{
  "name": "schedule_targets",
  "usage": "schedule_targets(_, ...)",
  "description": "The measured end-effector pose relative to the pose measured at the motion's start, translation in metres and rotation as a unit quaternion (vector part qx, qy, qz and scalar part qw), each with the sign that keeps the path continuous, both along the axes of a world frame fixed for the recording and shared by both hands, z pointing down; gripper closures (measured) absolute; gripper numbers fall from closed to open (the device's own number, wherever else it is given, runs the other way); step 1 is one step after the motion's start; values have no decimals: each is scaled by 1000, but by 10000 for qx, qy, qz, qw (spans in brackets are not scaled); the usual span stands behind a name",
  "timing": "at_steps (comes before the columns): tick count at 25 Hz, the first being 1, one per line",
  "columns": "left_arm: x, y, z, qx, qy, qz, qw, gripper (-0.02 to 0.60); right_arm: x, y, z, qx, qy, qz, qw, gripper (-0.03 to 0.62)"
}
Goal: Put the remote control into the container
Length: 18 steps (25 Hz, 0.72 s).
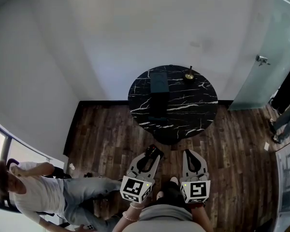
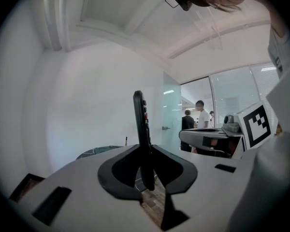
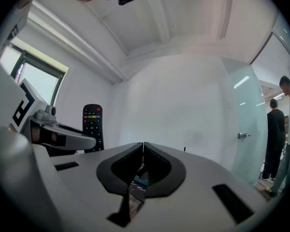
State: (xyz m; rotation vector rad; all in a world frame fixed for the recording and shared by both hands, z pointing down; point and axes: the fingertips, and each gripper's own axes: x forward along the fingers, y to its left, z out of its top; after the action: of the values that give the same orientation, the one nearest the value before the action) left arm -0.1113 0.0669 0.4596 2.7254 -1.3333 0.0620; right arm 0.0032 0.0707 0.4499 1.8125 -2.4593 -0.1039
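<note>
1. The left gripper (image 2: 145, 151) is clenched on the remote control (image 2: 139, 120). In the left gripper view the black remote stands edge-on between the jaws. Its long axis runs out past the fingertips, and most of its length is beyond them.
2. The right gripper (image 3: 143, 146) is closed with nothing between its jaws. From its view the remote's button face (image 3: 92, 125) shows off to the left, so the buttons face the right gripper.
3. In the head view both grippers are held close to the person's body over the wooden floor. The left gripper (image 1: 149, 154) and the right gripper (image 1: 189, 153) are side by side, and the remote's tip (image 1: 154, 151) points forward.
4. The dark teal container (image 1: 159, 82) sits on the round black marble table (image 1: 195, 105). It is straight ahead of the grippers and well apart from them, on the far half of the top. A small brass-coloured object (image 1: 189, 75) stands near its right.
5. The left gripper is slightly nearer the container's line, and it carries the remote. I judge the coming move to be a forward carry that ends above the container, with the remote lowered lengthwise.
6. No brand or label can be read. The remote shows a red button and a row of coloured keys. The marker cubes carry only black-and-white square patterns.
</note>
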Motion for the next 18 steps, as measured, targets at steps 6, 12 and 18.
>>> schedule_targets(6, 18, -26, 1, -40, -29, -31, 10000, 500, 16, -29, 1, 13, -57, -88, 9999, 582)
schedule_targets(12, 38, -61, -7, 3, -45, -162, 9999, 500, 33, -68, -6, 57, -79, -277, 9996, 582)
schedule_targets(18, 57, -89, -11, -14, -40, -346, 9994, 500, 51, -100, -14, 145, 21, -557, 9983, 582)
